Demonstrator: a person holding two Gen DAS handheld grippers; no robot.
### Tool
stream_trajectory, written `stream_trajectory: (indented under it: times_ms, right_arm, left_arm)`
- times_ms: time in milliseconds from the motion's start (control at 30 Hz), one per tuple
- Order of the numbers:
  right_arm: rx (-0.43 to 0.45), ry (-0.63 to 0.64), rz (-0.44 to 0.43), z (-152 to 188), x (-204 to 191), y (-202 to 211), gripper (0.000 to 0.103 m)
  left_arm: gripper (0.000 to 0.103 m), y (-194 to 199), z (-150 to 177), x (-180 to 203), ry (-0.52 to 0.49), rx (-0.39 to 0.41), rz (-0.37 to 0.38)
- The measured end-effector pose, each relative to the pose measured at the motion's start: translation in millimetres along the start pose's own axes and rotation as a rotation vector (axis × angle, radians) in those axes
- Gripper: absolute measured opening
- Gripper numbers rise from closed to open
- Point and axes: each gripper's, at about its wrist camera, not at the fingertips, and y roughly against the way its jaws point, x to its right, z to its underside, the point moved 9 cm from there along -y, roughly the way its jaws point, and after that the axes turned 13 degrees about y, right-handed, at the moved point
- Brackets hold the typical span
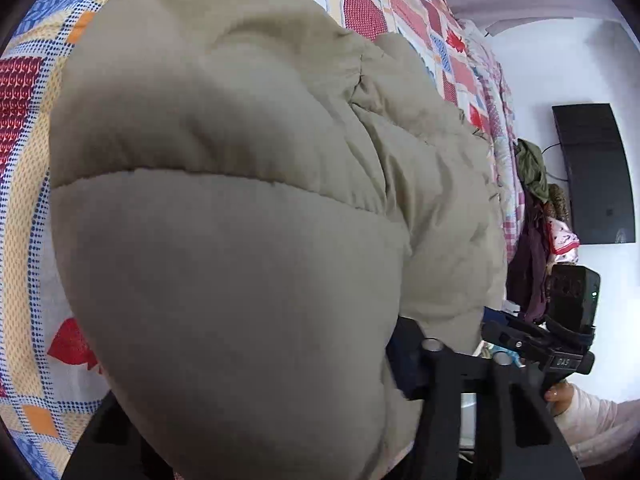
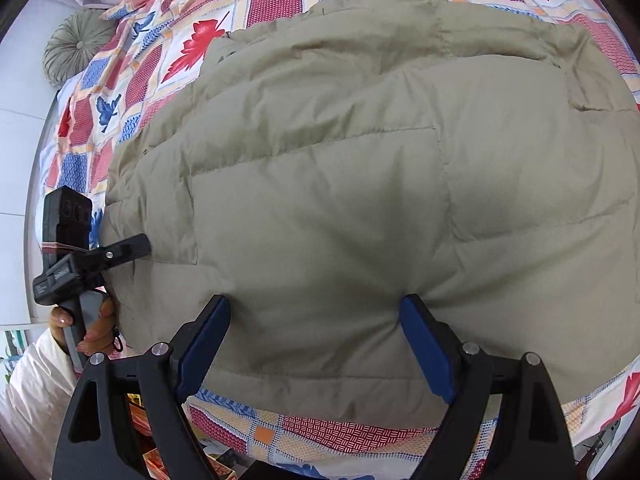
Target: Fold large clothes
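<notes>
A puffy khaki jacket (image 2: 360, 184) lies spread across a patterned bedspread (image 2: 280, 8). In the right wrist view my right gripper (image 2: 316, 300) stands open and wide. Its blue pads (image 2: 424, 348) flank the jacket's near hem, tips sinking into the padding. My left gripper (image 2: 132, 246) sits at the jacket's left edge, held by a hand (image 2: 96, 320). In the left wrist view a thick fold of the jacket (image 1: 224, 260) bulges over my left gripper (image 1: 256, 360), which is shut on it. One finger is hidden under the cloth. The right gripper (image 1: 520, 336) shows at lower right.
A round grey-green cushion (image 2: 76, 48) rests at the bed's far left corner. A black flat panel (image 1: 592, 172) hangs on the white wall beside a heap of dark clothes (image 1: 532, 200). A white sleeve (image 2: 36, 380) shows at the bed's near edge.
</notes>
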Motion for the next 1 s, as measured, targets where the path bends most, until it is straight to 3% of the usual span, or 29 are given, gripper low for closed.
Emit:
stream_trajectory:
  times_ms: [67, 300, 333, 433, 467, 667, 1000]
  right_arm:
    - [-0.001, -0.003, -0.011, -1, -2, 1, 0.089]
    - [0.046, -0.026, -0.074, -12, -6, 22, 0.088]
    - [0.074, -0.024, -0.069, -17, -3, 28, 0.082]
    - [0.119, -0.025, -0.046, -30, 7, 34, 0.027]
    - [0.129, -0.031, -0.053, -35, 11, 32, 0.023]
    - [0.159, -0.032, -0.063, -63, 35, -2, 0.016]
    - [0.167, -0.144, -0.212, -86, 60, -40, 0.005]
  left_arm:
    - [0.031, 6, 2, 8, -0.019, 0.006, 0.009]
    - [0.024, 32, 9, 45, -0.055, 0.047, 0.023]
    - [0.024, 36, 10, 52, -0.056, 0.051, 0.033]
    - [0.024, 49, 17, 77, -0.069, 0.063, 0.050]
    - [0.024, 53, 19, 87, -0.078, 0.065, 0.054]
    - [0.024, 62, 36, 165, -0.149, 0.069, 0.084]
    - [0.024, -5, 51, 264, -0.245, 0.042, -0.048]
